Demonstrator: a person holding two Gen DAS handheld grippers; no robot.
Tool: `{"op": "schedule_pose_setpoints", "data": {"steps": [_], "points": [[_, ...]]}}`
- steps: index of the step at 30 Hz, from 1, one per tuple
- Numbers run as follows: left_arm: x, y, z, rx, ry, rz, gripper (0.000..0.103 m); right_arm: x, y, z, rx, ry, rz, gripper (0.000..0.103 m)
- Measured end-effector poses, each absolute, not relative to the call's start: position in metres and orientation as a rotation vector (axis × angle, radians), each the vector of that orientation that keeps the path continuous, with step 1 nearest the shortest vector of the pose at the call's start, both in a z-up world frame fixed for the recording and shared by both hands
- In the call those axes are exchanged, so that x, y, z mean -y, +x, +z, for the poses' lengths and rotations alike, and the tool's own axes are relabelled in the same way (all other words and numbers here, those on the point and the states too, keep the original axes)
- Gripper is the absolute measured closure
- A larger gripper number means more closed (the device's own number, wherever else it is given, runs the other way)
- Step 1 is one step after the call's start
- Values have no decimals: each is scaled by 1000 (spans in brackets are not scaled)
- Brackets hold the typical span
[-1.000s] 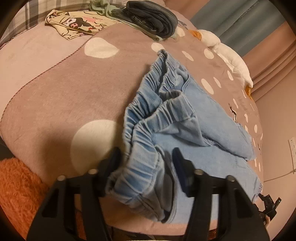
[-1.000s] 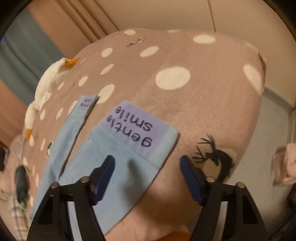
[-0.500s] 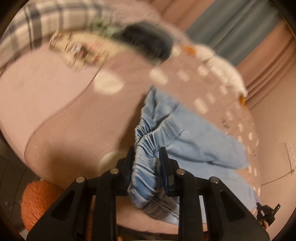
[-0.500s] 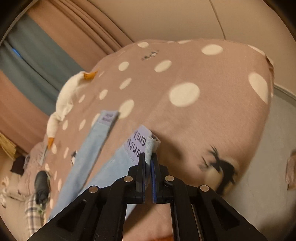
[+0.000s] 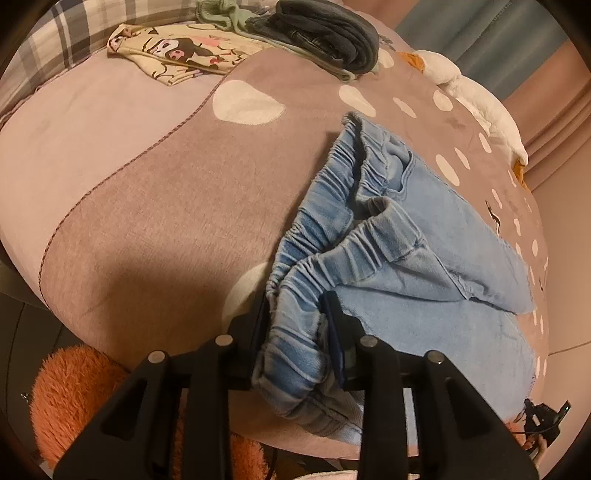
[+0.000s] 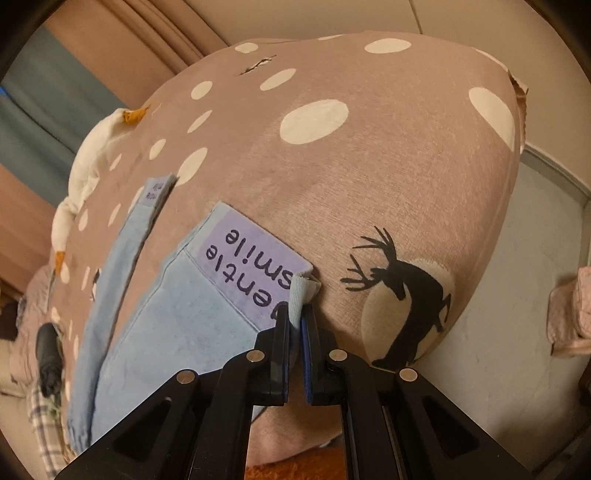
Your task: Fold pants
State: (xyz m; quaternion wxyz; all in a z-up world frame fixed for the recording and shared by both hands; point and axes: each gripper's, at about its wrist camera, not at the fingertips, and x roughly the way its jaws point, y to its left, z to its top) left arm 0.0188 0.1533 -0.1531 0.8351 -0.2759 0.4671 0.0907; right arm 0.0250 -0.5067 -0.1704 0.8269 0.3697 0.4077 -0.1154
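Left gripper (image 5: 297, 325) clamps pants (image 5: 424, 236) waistband; right gripper (image 6: 295, 325) pinches hem corner.
Both sets of jaws closed on denim, blanket (image 5: 147, 184) beneath.

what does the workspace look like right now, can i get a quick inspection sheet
surface: spotted blanket with deer print over a bed
job's things: pants spread out, waistband bunched, near hem reads "gentle smile"
clutter: dark clothes, cartoon garment, goose plush
grippers: left tongs shut on waistband; right tongs shut on hem corner
cables: thin cord along the wall
surroundings: curtains, orange fluff by the bed edge
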Motion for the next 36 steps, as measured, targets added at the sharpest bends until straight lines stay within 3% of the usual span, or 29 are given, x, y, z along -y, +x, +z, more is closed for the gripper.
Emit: {"op": "schedule_pose_setpoints", "data": {"steps": [36], "points": [[-142, 25, -154, -982, -528, 210, 65, 492, 34, -170, -875, 674, -315, 97]]}}
